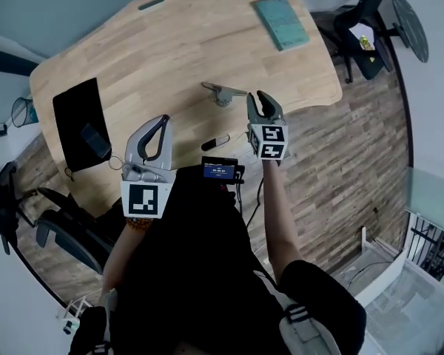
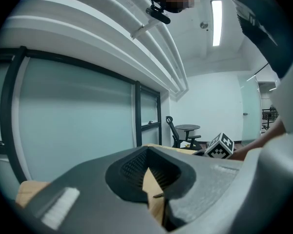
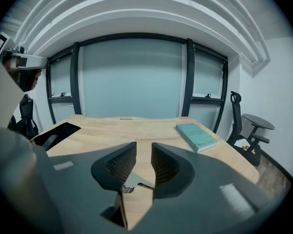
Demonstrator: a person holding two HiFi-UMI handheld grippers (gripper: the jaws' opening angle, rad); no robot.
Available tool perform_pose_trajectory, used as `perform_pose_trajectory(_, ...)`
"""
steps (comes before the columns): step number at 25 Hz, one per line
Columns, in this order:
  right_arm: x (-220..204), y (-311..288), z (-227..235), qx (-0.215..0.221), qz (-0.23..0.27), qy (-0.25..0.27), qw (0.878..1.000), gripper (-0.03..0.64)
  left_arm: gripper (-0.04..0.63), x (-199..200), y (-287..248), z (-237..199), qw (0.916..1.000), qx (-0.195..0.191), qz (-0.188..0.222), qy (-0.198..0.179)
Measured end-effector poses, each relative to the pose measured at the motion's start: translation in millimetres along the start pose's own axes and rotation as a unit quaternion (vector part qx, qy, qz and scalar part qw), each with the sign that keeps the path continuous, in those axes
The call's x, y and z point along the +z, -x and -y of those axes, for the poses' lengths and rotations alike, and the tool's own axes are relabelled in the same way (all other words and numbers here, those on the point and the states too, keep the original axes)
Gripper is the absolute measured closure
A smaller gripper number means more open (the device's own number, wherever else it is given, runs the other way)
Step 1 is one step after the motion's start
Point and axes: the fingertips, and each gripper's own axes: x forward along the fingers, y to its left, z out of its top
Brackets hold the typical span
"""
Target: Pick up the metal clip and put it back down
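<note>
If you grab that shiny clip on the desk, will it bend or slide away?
The clip looks like bare metal, so it is probably stiff, not floppy. It is small and thin, so it is likely light. The desk looks smooth, so a nudge may make the clip skid. Its arms spread sideways, so rolling seems unlikely.

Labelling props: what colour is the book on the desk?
The book is teal; best in the right gripper view.
</note>
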Motion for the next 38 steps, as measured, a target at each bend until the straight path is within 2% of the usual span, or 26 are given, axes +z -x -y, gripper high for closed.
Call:
perform_pose_trajectory(13, -86.0, -59.0, -11.4, -0.001, -0.104, -0.039, 0.994, 0.426, 0.594, -19.7, -7.5, -16.9, 0.9996, 0.015, -0.024, 0.008)
perform_pose_trajectory(19, -103.9, -76.8, -20.2, -0.008, -0.122, -0.056, 0.991, 0.397, 0.594, -30.8, -6.3, -21.6, 0.9987, 0.025, -0.04, 0.018)
perform_pose_trajectory(22, -110.1, -82.2, -23.9, -0.012, -0.131, -0.062, 0.989, 0.374, 0.594, -32.6, -7.4, -21.7, 0.9989, 0.024, -0.039, 0.009)
perform_pose_trajectory(29, -123.2, -93.9, -29.7, -0.03, -0.15, -0.089, 0.984, 0.301, 0.594, -39.8, -6.6, -22.2, 0.9983, 0.033, -0.046, 0.019)
perform_pose_trajectory(33, -132.1, -102.1, -37.3, -0.021, -0.157, -0.104, 0.982, 0.236, 0.594, -42.9, -4.7, -23.5, 0.998, 0.038, -0.049, 0.013)
perform_pose_trajectory(36, -141.0, -108.6, -41.5, -0.022, -0.17, -0.102, 0.98, 0.224, 0.594, -48.1, -3.9, -23.8, 0.9975, 0.042, -0.054, 0.014)
perform_pose_trajectory(38, -145.6, -113.1, -40.6, -0.039, -0.178, -0.11, 0.977, 0.221, 0.594, -50.2, -3.5, -25.6, 0.9975, 0.045, -0.053, 0.015)
